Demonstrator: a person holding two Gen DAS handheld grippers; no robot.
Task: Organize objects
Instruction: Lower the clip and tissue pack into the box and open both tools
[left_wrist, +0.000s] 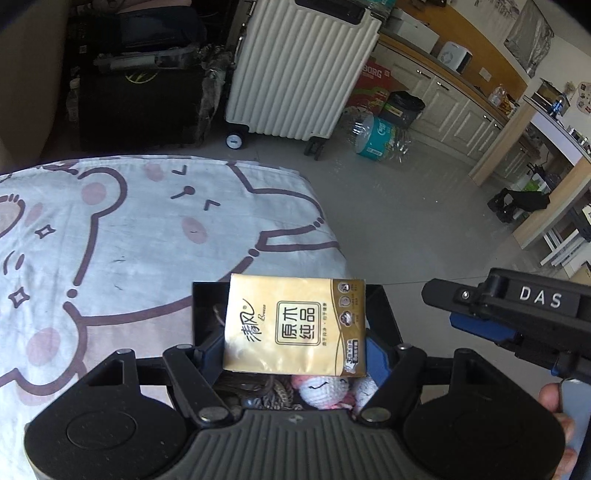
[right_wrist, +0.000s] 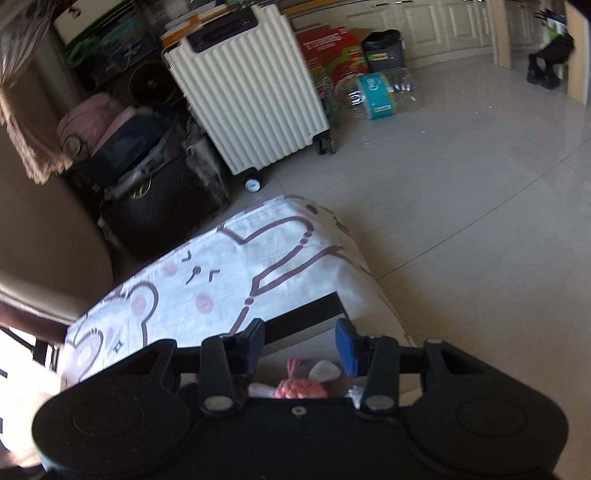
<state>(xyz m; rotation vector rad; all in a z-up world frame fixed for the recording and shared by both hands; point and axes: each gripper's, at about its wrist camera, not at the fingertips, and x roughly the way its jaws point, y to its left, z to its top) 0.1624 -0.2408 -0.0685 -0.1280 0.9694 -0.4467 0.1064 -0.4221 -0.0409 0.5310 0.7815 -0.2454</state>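
The left gripper (left_wrist: 295, 332) is clamped on a gold tissue pack (left_wrist: 295, 326), its two fingers pressing the pack's left and right edges; the blue pad of the right-hand finger (left_wrist: 376, 356) shows just beside the pack's edge. The pack hangs flat-faced toward the camera, printed side up, over an open black box (left_wrist: 207, 295) that sits on the cartoon-print sheet (left_wrist: 110, 240). Under the pack, inside the box, lie a white knitted toy (left_wrist: 323, 391) with pink parts and some dark braided cord (left_wrist: 273, 391).

In the left wrist view the right gripper (left_wrist: 439, 293) reaches in from the right edge, near the box but apart from the pack, with a hand (left_wrist: 554, 402) behind it.

In the right wrist view the right gripper (right_wrist: 300, 341) has its fingers partly apart with nothing between them; the blue pad of one finger (right_wrist: 345, 345) is bare. It hangs above the box's rim (right_wrist: 303, 310), touching nothing that can be seen. Below it are a pink knitted item (right_wrist: 299, 387) and a white piece (right_wrist: 325, 371).

A white ribbed suitcase (left_wrist: 299, 70) stands on the floor beyond the sheet
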